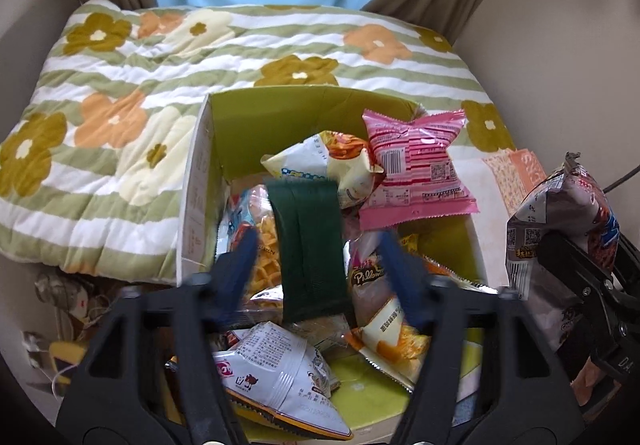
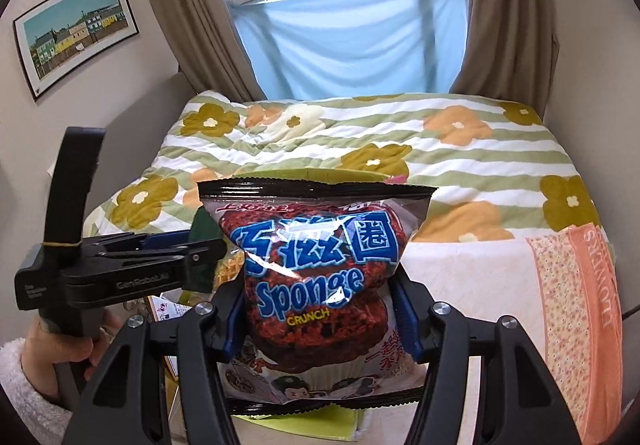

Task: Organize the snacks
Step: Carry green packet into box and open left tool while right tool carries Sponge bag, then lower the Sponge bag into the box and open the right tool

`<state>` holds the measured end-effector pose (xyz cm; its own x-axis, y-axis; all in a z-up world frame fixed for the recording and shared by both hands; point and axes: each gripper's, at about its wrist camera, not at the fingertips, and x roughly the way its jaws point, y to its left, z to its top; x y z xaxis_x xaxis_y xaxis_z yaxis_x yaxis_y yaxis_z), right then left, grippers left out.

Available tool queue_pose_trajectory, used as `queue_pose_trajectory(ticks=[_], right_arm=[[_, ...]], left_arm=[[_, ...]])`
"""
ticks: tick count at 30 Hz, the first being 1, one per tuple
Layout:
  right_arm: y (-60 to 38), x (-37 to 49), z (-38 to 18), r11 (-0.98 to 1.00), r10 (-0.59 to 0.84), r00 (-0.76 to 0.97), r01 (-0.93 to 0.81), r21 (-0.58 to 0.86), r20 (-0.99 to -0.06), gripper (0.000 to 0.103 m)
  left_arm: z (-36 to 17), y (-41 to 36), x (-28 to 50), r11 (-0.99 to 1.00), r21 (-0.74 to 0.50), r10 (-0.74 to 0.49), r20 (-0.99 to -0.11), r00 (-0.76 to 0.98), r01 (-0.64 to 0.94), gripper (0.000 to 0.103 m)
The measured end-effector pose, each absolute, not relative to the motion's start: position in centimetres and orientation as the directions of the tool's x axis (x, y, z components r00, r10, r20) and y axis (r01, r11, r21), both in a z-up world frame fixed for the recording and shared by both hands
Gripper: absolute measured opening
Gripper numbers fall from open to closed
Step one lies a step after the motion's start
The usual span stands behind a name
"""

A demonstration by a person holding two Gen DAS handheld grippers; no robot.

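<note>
Right gripper has the Sponge Crunch bag pinched upright, just right of the snack box. Left gripper hangs open over the box, dark green packet loose between its fingers.

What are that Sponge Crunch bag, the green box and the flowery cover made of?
Sponge Crunch bag: looks like glossy plastic film, going by the glare patches and crimped top seal.
Green box: seems to be cardboard, matte green inside, with a stiff folded corner and a white outer face.
Flowery cover: quilted fabric, soft and puckered along the stitching.
</note>
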<state>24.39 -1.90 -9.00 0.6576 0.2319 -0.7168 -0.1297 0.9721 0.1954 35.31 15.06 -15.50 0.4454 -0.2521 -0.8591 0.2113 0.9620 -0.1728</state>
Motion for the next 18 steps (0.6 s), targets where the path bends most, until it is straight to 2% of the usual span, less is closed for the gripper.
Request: queue_pose_trajectory(ticks=[1, 9, 18], right_arm=[[-1.8, 24.5, -9.0, 0.973, 0.23, 0.655, -0.127, 0.195, -0.72, 0.056], [-2.2, 25.9, -9.3, 0.969, 0.246, 0.63, -0.142, 0.202, -0.737, 0.056], [-0.3, 28.2, -10.3, 0.953, 0.304, 0.587, -0.197, 0.231, -0.751, 0.058]], left_arm=[[-15.6, 15.1, 35.2, 0.962, -0.173, -0.252, -0.858, 0.448, 0.211, 0.102], [-15.4, 17.3, 33.1, 0.964, -0.213, -0.262, -0.852, 0.454, 0.157, 0.102], [-15.0, 18.6, 31.4, 0.978, -0.179, -0.211, -0.852, 0.48, 0.111, 0.102]])
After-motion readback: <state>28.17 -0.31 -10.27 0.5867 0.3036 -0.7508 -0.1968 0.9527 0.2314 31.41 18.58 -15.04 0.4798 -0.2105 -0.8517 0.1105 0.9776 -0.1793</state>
